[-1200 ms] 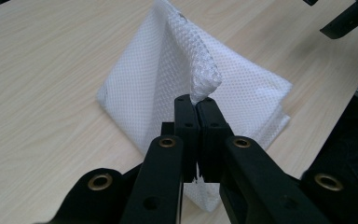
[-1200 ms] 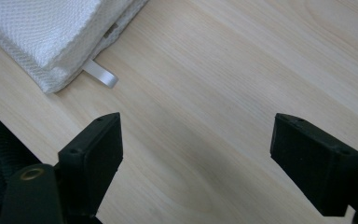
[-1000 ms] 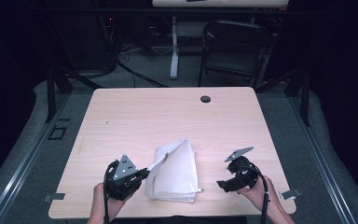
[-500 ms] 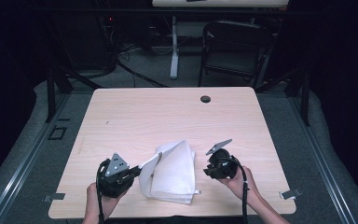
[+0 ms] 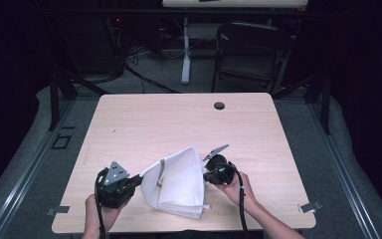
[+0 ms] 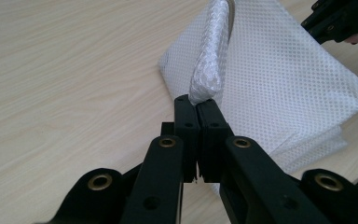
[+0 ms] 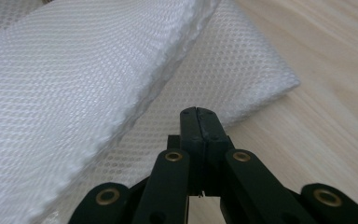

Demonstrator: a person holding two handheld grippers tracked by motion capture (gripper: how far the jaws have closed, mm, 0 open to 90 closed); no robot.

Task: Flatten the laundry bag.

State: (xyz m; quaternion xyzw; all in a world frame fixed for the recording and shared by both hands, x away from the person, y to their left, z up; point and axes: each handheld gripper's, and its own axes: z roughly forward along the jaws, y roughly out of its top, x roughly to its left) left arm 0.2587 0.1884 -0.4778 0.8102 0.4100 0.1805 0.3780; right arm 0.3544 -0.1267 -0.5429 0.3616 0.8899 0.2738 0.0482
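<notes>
A raised fold of the white mesh laundry bag [image 5: 179,181] stands between the left gripper [image 5: 138,180] and right gripper [image 5: 205,175]. Beyond both claws, the pale wooden table [image 5: 179,124] lies open up to a small black round grommet [image 5: 219,105].

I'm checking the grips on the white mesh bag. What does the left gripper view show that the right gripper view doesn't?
Left gripper view: the left gripper is shut on a rolled edge of the white mesh fabric bag, with the right gripper at the bag's far side. Right gripper view: that gripper's jaws have just been closing; the tips meet over the flat lower layer, with no fabric visibly between them, beside a raised fold. Both: the mesh and the light wooden table.
</notes>
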